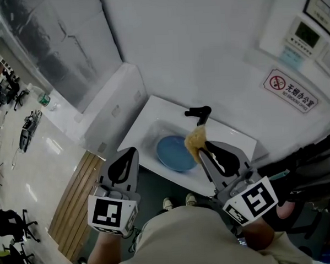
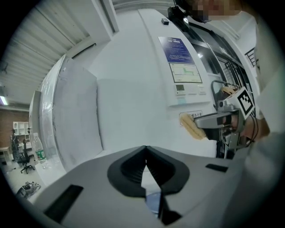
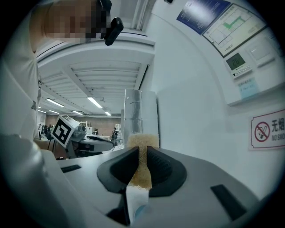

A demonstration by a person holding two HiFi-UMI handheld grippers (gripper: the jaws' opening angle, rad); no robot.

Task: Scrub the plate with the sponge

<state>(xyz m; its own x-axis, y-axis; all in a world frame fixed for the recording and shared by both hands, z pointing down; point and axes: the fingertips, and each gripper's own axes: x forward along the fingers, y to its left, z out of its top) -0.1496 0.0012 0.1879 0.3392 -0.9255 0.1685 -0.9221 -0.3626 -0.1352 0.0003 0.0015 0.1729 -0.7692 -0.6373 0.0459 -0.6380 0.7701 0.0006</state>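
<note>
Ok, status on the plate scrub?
Right gripper shut on sponge, raised. Left gripper shut, empty. Blue plate in sink, untouched. Nothing in the way.

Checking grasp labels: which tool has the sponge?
The right tool: its jaws are clamped on the yellow sponge. The left tool is shut with nothing between its jaws.
</note>
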